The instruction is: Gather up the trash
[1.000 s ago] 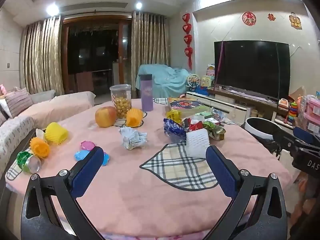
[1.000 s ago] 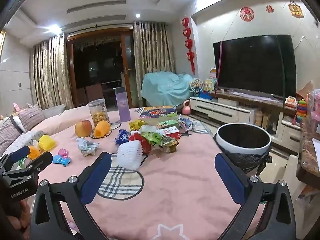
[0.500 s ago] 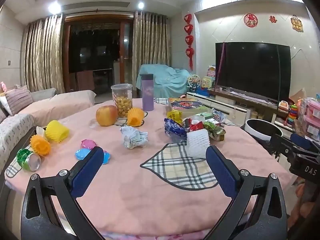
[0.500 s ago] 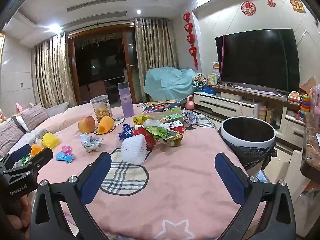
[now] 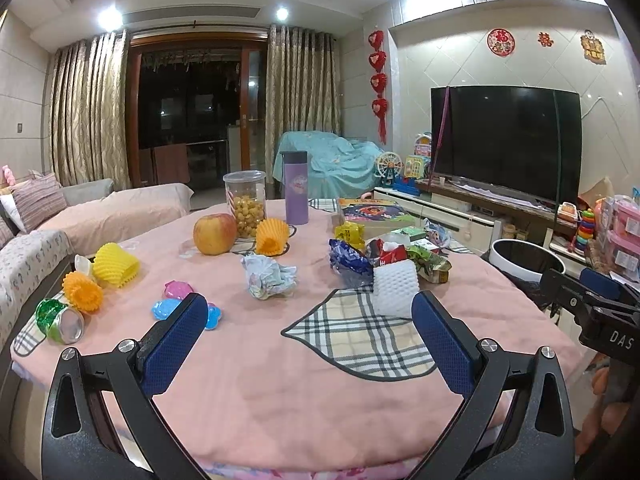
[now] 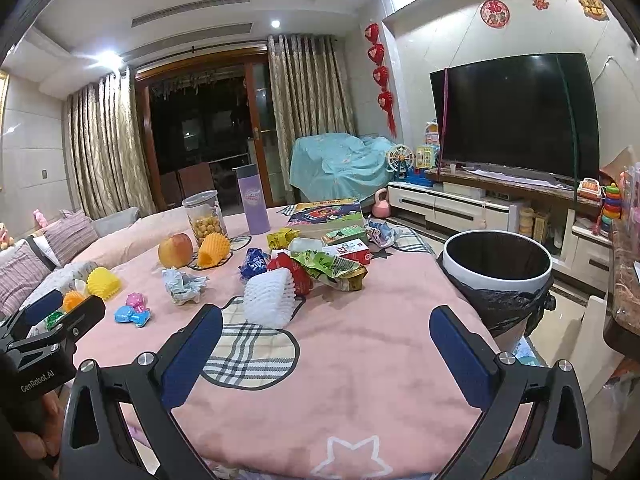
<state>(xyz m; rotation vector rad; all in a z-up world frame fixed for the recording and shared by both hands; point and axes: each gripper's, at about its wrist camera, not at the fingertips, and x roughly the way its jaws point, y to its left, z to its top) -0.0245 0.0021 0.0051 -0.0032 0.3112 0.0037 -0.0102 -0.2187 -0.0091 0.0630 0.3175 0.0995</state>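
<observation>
Trash lies scattered on a round table under a pink cloth [image 5: 280, 384] [image 6: 360, 380]. A white foam fruit net [image 5: 395, 288] [image 6: 272, 295] sits mid-table, with a crumpled paper ball [image 5: 269, 276] [image 6: 183, 284] to its left and a heap of snack wrappers [image 5: 400, 256] [image 6: 320, 266] behind it. A crushed green can [image 5: 60, 320] and yellow and orange foam nets [image 5: 114, 270] lie at the left edge. A white bin with a black liner [image 6: 496, 268] [image 5: 526, 262] stands off the table's right side. My left gripper [image 5: 306, 312] and right gripper [image 6: 326, 326] hover open and empty above the near edge.
An apple [image 5: 214, 234], a snack jar [image 5: 245, 208], a purple bottle [image 5: 295, 188] and a picture-book box [image 5: 372, 214] stand at the back. Blue and pink toys [image 5: 178, 306] lie left. A sofa [image 5: 100, 212] is left, a TV stand [image 6: 500, 204] right.
Both grippers have risen slightly and eased back from the table, so the bin and trash sit a little lower and farther in view. Both stay open; nothing on the table moved.
</observation>
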